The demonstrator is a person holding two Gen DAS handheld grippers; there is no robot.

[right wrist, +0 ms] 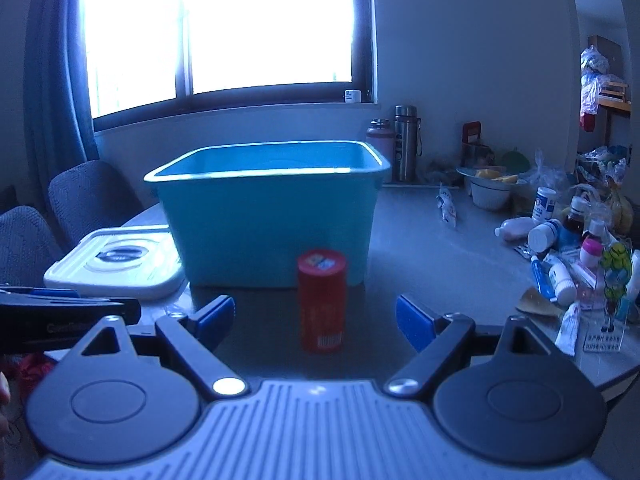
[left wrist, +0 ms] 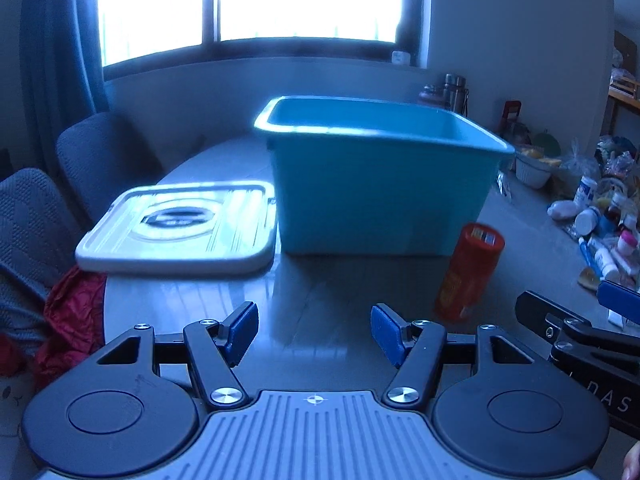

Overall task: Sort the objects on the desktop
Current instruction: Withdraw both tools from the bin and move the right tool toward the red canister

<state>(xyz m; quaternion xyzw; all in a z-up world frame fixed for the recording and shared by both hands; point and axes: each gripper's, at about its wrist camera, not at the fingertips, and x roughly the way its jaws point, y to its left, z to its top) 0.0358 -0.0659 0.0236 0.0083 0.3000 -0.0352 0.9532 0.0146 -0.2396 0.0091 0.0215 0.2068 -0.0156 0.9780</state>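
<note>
Right gripper (right wrist: pixel 315 322) spread wide, nothing clamped; left gripper (left wrist: pixel 314 334) parted too, empty. Red can (right wrist: pixel 322 300) upright at twelve o'clock, before the blue bin (right wrist: pixel 264 220). White lid (right wrist: pixel 114 266) at ten o'clock.

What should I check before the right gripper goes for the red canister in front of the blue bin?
1. Right gripper empty, fingers apart: ok, nothing sits between them.
2. Red canister upright and lined up with that gripper: ok, it stands centred ahead of the fingers.
3. Fingers around the canister: not ok, it is beyond the tips.
4. Blue bin open to receive it: ok, the white lid lies on the table beside it.
5. Left gripper out of the way: ok, empty and off to the canister's left.
6. Room inside the bin: cannot tell, its floor is hidden.
</note>
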